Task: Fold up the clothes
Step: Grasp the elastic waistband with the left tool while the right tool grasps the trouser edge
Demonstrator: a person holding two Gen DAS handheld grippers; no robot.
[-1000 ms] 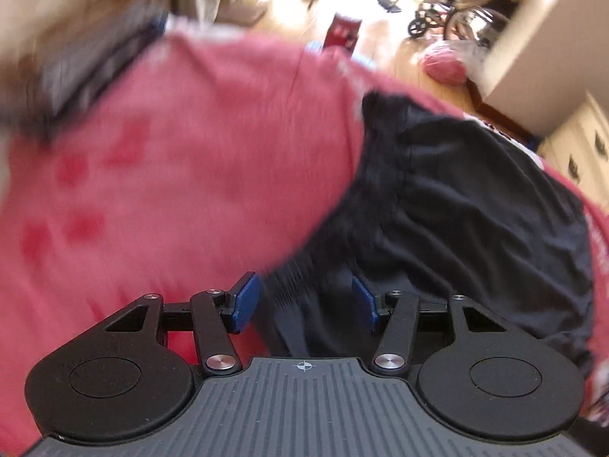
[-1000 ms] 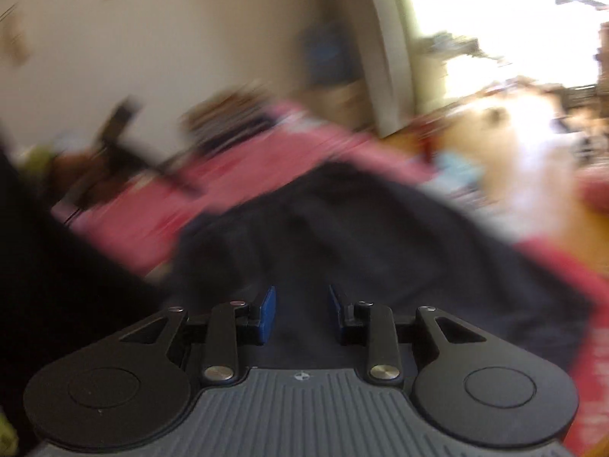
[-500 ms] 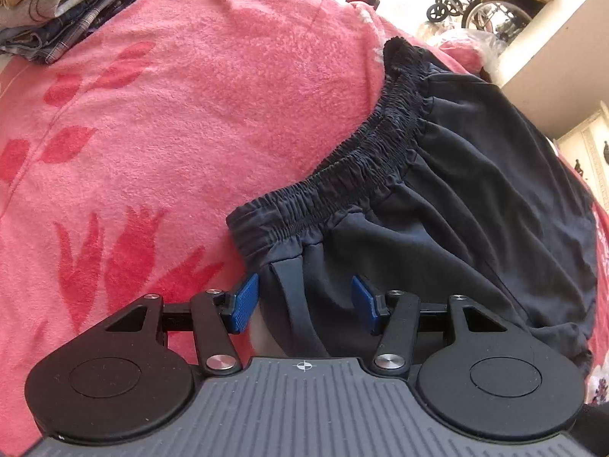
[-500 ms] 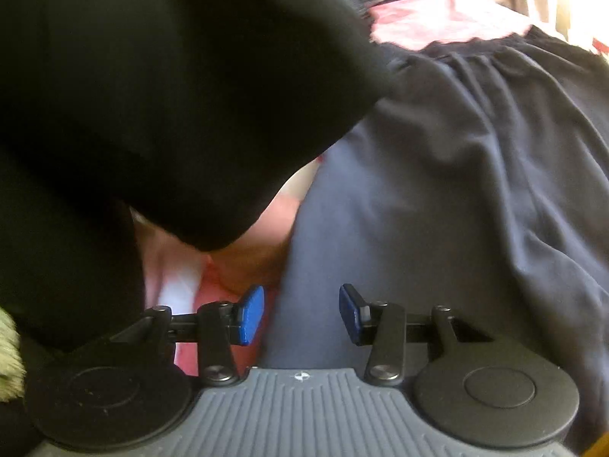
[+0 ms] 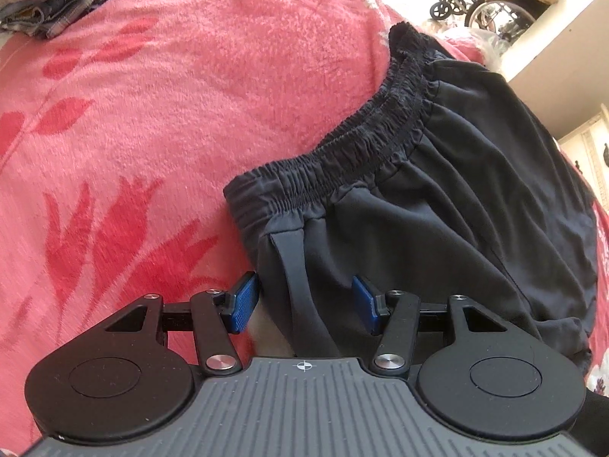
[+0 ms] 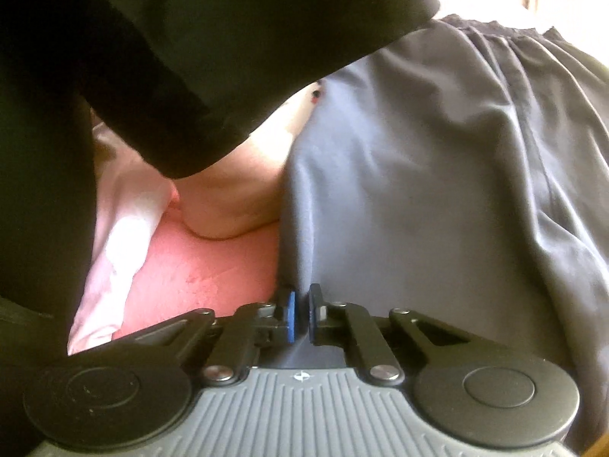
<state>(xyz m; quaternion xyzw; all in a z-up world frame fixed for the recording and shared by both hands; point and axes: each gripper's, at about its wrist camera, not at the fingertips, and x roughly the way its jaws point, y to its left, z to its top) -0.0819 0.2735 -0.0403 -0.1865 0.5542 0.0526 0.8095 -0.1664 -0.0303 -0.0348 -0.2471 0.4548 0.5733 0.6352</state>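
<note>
A pair of black shorts [image 5: 437, 209] lies flat on a pink flowered blanket [image 5: 152, 114], its gathered elastic waistband [image 5: 361, 141] running up to the right. My left gripper [image 5: 304, 302] is open and straddles the shorts' near side edge below the waistband; the blue pads do not press the cloth. In the right wrist view my right gripper [image 6: 300, 314] has its jaws closing, and the pads pinch the edge of the shorts [image 6: 437, 190]. A black sleeve [image 6: 171, 57] and a bare wrist [image 6: 228, 209] fill the upper left there.
A stack of folded clothes [image 5: 57, 0] sits at the blanket's far left corner. Beyond the bed are wheelchairs [image 5: 495, 7] on a sunlit floor and a white cabinet [image 5: 593, 160] at the right. A white cloth [image 6: 118, 228] lies beside the blanket [image 6: 201, 266].
My right gripper swung down to the shorts' edge and went from open to pinched on the fabric. My left gripper sank a little closer to the shorts and stayed open.
</note>
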